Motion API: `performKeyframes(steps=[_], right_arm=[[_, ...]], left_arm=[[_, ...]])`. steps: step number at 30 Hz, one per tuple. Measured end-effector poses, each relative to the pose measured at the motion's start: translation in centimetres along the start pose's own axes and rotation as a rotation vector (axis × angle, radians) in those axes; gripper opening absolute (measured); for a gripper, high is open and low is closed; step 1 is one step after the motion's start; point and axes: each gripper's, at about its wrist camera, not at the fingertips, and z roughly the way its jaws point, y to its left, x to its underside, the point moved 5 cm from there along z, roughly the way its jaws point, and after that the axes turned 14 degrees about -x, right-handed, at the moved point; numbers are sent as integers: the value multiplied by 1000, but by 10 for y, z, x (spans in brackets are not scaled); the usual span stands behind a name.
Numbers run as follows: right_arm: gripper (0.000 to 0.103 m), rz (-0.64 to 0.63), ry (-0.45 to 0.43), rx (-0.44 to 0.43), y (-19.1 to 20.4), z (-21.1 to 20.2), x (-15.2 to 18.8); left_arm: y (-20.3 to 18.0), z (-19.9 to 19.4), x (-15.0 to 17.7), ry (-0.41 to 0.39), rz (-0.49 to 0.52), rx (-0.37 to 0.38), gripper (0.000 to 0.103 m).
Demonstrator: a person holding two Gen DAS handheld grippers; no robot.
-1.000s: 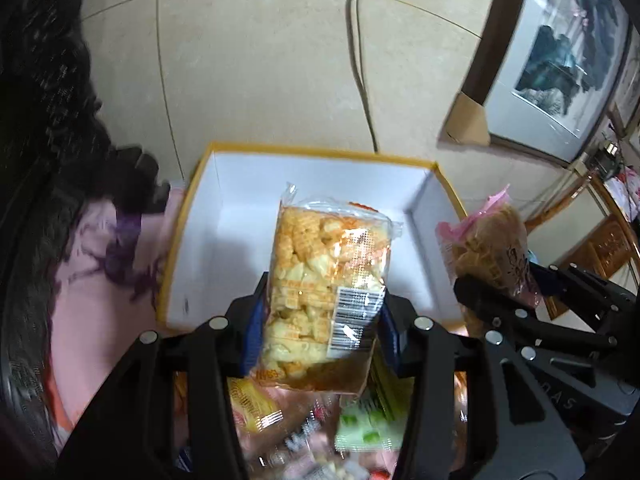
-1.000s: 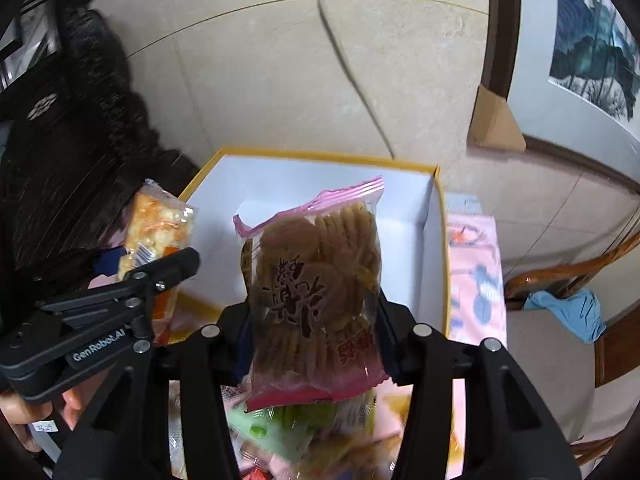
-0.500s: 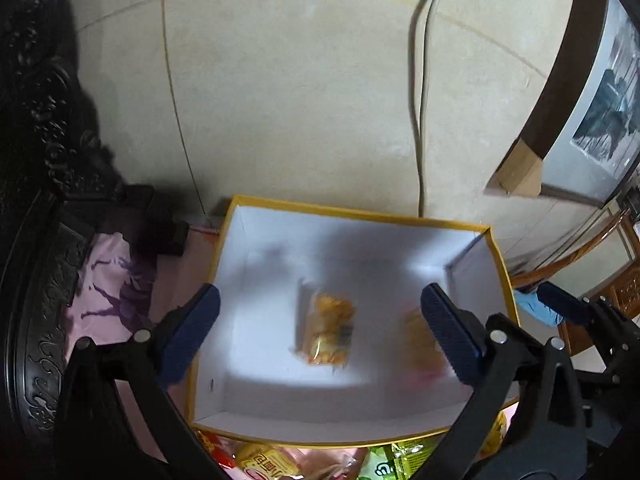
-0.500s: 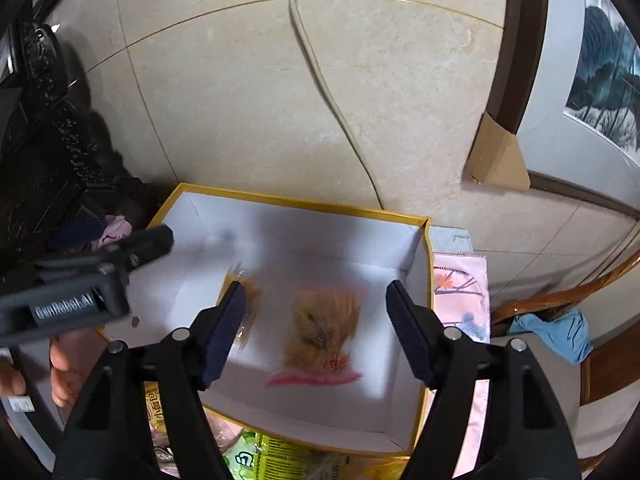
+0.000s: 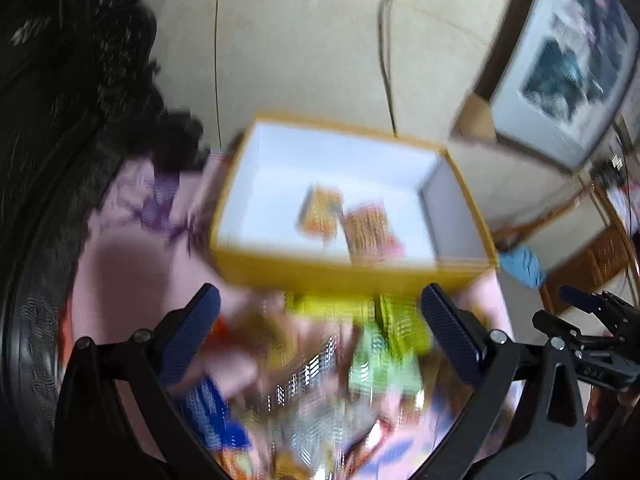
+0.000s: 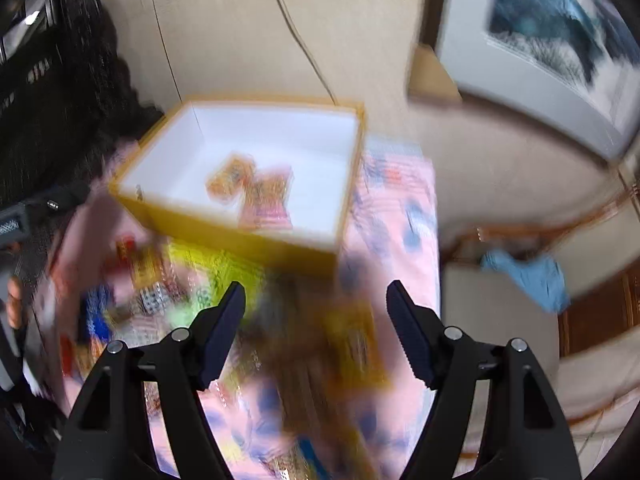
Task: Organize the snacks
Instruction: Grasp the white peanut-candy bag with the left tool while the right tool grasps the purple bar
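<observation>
On the pink patterned cloth (image 6: 400,216), at 12 o'clock from both cameras, sits a yellow box (image 5: 320,276) with a white inside (image 6: 256,236). It holds 2 snack packets lying flat on its floor. The orange packet (image 5: 320,214) lies toward 11 o'clock, and the pink-edged packet (image 5: 370,230) sits just beside it at 1 o'clock; whether they touch or overlap is lost in the blur. In the right view they are the orange one (image 6: 232,178) and the pink-edged one (image 6: 268,200).

The left gripper (image 5: 320,340) stands spread wide with nothing between its blue pads. The right gripper (image 6: 316,330) is likewise wide apart and holds nothing.

Below the box, toward 6 o'clock, a loose pile of snacks (image 5: 360,344) lies on the cloth under both grippers, green, yellow and blue wrappers among them (image 6: 192,280), too smeared to tell apart.

A cable (image 5: 386,60) runs down the beige wall behind the box, and a blue rag (image 6: 528,276) lies at 3 o'clock.
</observation>
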Motion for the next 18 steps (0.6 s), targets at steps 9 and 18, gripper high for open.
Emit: performKeyframes(steps=[9, 18], right_arm=[[73, 163, 133, -54, 2, 20, 171], [73, 51, 159, -96, 6, 55, 184]], left_arm=[[16, -6, 149, 142, 69, -22, 101], [27, -15, 170, 161, 75, -39, 101]])
